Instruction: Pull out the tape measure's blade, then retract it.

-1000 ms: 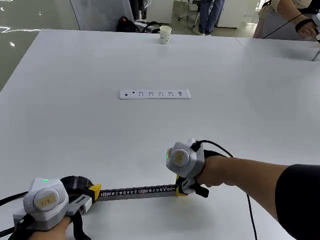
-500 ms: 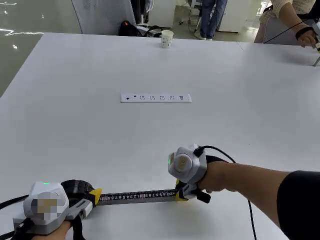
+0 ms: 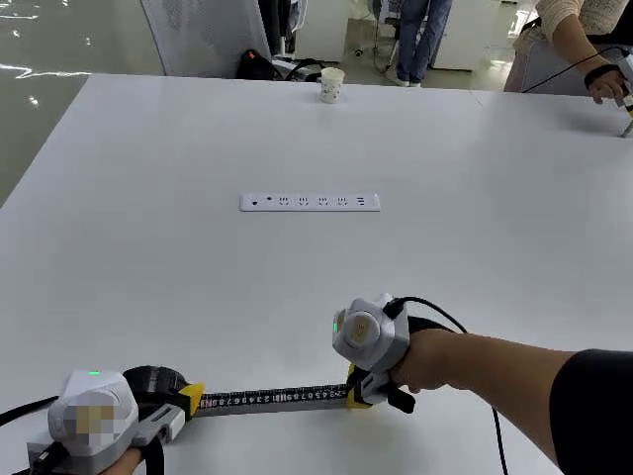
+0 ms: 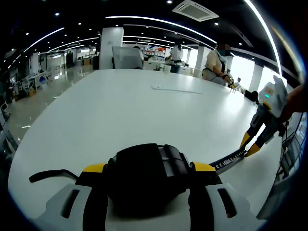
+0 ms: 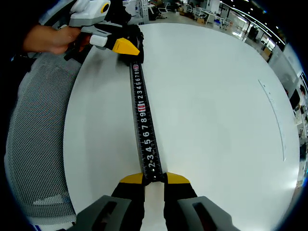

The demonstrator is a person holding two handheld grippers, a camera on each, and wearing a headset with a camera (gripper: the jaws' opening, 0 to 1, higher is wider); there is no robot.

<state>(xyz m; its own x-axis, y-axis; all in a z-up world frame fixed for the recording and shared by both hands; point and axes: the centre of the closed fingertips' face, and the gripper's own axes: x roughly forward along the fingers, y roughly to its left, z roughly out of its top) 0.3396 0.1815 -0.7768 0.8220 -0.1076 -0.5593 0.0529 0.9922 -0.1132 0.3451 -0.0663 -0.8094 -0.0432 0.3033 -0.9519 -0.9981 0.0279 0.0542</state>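
At the bench [image 3: 445, 139] edge, left gripper [image 4: 149, 167] clamps the tape measure [image 4: 144, 185], right gripper [image 5: 154, 179] pinches its blade [image 5: 143, 125] (2 anchors); I'd pull level and straight.

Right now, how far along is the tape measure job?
Pull-out looks done: the blade lies stretched along the table between the two grippers. In hand: the left gripper is clamped on the tape measure case, and the right gripper pinches the blade's end. Left: the retract, since the blade is out of the case, with numbers past ten showing.
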